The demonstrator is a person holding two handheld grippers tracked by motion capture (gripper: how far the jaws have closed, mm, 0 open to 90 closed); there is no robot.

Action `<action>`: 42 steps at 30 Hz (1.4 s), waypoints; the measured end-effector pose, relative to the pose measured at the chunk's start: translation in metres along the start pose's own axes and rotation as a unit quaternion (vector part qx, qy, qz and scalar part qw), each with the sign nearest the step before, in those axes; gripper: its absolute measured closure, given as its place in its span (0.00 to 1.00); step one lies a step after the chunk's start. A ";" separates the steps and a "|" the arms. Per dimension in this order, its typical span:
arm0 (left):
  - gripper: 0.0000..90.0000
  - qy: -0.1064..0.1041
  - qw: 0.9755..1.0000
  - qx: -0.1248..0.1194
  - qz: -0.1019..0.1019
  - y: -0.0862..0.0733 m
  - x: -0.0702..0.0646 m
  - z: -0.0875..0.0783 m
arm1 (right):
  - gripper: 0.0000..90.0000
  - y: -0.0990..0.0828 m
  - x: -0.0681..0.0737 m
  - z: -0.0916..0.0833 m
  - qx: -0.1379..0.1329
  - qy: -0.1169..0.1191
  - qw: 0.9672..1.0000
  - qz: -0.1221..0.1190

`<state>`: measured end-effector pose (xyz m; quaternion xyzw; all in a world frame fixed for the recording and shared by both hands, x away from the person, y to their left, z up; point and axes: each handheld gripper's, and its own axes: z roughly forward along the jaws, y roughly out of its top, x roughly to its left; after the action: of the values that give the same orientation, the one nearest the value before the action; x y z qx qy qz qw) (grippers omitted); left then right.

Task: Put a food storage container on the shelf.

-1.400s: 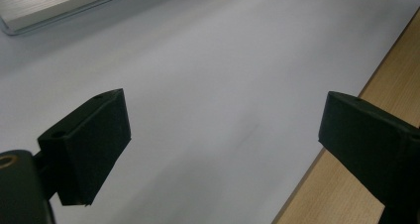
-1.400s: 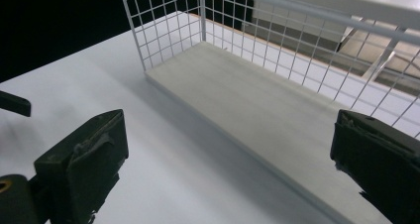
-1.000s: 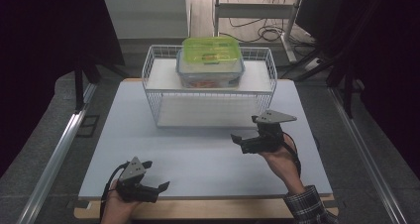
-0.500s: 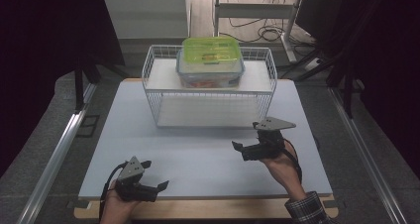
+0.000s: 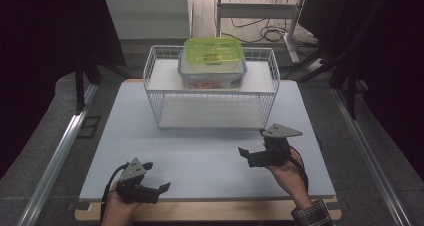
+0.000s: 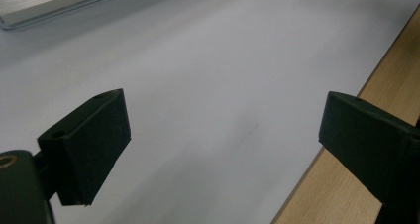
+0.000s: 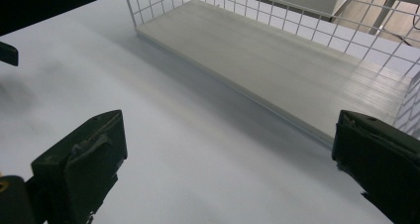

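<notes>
Both pairs of jaws stood wide apart with nothing between them. We saw this best in the two gripper views: the left gripper (image 6: pixel 223 149) had only the pale table surface (image 6: pixel 208 75) between its black pads, with the table's wooden edge (image 6: pixel 356 184) running under its right-hand pad. The right gripper (image 7: pixel 228 169) looked across the same pale surface toward the white wire rack (image 7: pixel 297 16) and the rack's lower shelf board (image 7: pixel 277 60).

The high view gave us what those close views could not. We found the left gripper (image 5: pixel 150 186) near the front edge of the table (image 5: pixel 200 156), held in the person's left hand (image 5: pixel 117 208). The right gripper (image 5: pixel 252 153) hung farther forward, near the rack's front, in the right hand (image 5: pixel 285 173). On the upper shelf of the wire rack (image 5: pixel 155 76) sat a clear food container (image 5: pixel 212 76) with a green lid (image 5: pixel 212 51), well apart from both grippers.
</notes>
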<state>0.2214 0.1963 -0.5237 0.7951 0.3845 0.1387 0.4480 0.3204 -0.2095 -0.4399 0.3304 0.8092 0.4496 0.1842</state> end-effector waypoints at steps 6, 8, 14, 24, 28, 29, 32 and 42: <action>0.06 -0.001 1.000 0.000 -0.001 0.000 0.000 0.000 | 0.00 -0.004 0.001 -0.007 -0.004 -0.004 1.000 -0.004; 0.06 0.000 1.000 0.000 -0.001 0.000 0.000 0.000 | 0.00 -0.006 0.001 -0.009 -0.004 -0.005 1.000 -0.006; 0.06 0.000 1.000 0.000 -0.001 0.000 0.000 0.000 | 0.00 -0.012 0.002 -0.016 -0.003 -0.011 1.000 -0.010; 0.06 0.001 1.000 -0.002 0.000 0.000 0.001 0.000 | 0.00 -0.023 0.001 -0.025 -0.007 -0.019 1.000 -0.009; 0.06 0.003 1.000 -0.003 0.001 0.000 0.001 -0.001 | 0.00 -0.028 -0.001 -0.028 -0.005 -0.024 1.000 -0.009; 0.06 0.003 1.000 -0.003 0.001 0.000 0.001 -0.001 | 0.00 -0.030 -0.001 -0.029 -0.005 -0.025 1.000 -0.007; 0.06 0.004 1.000 -0.003 0.002 0.000 0.001 0.000 | 0.00 -0.034 -0.003 -0.030 -0.004 -0.028 1.000 -0.005; 0.06 0.004 1.000 -0.003 0.002 -0.001 0.001 0.000 | 0.00 -0.047 -0.006 -0.032 0.001 -0.037 0.999 0.000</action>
<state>0.2215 0.1971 -0.5242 0.7940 0.3843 0.1437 0.4486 0.2890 -0.2506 -0.4628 0.3472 0.8024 0.4358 0.2135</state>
